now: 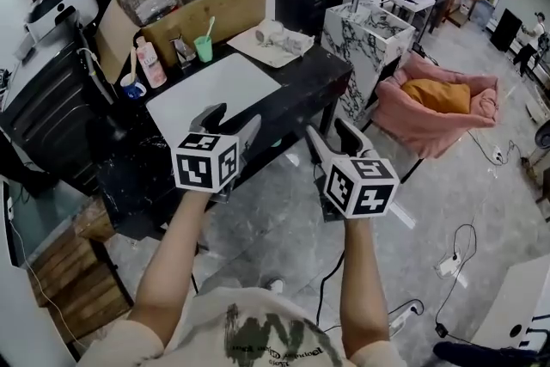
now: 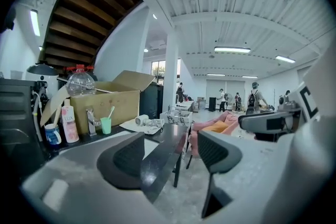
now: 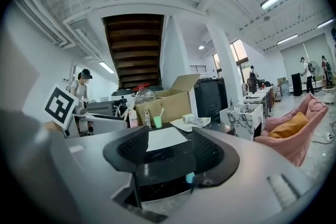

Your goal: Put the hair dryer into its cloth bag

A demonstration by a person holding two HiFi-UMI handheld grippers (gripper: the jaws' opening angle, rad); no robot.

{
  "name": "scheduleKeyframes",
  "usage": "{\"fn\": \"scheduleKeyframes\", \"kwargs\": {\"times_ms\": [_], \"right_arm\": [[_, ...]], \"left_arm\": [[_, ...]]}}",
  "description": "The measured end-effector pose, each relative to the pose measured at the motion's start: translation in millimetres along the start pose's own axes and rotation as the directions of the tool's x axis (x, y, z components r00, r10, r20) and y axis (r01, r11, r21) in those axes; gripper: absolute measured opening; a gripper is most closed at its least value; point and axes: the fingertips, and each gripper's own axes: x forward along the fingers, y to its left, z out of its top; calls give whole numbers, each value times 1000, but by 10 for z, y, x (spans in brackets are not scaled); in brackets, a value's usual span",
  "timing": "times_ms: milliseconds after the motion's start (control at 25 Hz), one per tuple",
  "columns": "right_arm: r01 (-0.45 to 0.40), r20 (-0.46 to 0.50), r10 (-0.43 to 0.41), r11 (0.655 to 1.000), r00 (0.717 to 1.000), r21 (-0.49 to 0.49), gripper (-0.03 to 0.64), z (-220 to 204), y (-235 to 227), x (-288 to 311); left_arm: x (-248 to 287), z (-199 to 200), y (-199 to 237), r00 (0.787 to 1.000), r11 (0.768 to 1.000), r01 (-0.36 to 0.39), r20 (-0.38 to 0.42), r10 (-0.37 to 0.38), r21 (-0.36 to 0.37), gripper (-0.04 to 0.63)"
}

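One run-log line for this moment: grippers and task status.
left gripper: open, empty | right gripper: open, empty | both face black table | white cloth at its far end: untouched

We held our left forearm and right forearm out ahead, bare, side by side and apart. Our left claw pointed forward, jaws standing apart with nothing between them. Our right claw sat beside it, not touching, jaws likewise apart and empty.
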Motion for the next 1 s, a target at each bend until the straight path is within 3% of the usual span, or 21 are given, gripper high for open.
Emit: {"fn": "scheduleKeyframes", "kwargs": {"times_ms": [400, 1000], "right_arm": [[-38, -12, 37, 999, 999, -33, 311, 85, -69, 245], [-47, -44, 45, 997, 998, -53, 319, 204, -581, 1113]], "left_arm": [[161, 135, 157, 999, 999, -35, 36, 36, -17, 370], [1038, 350, 582, 996, 997, -75, 43, 75, -12, 370]]}}
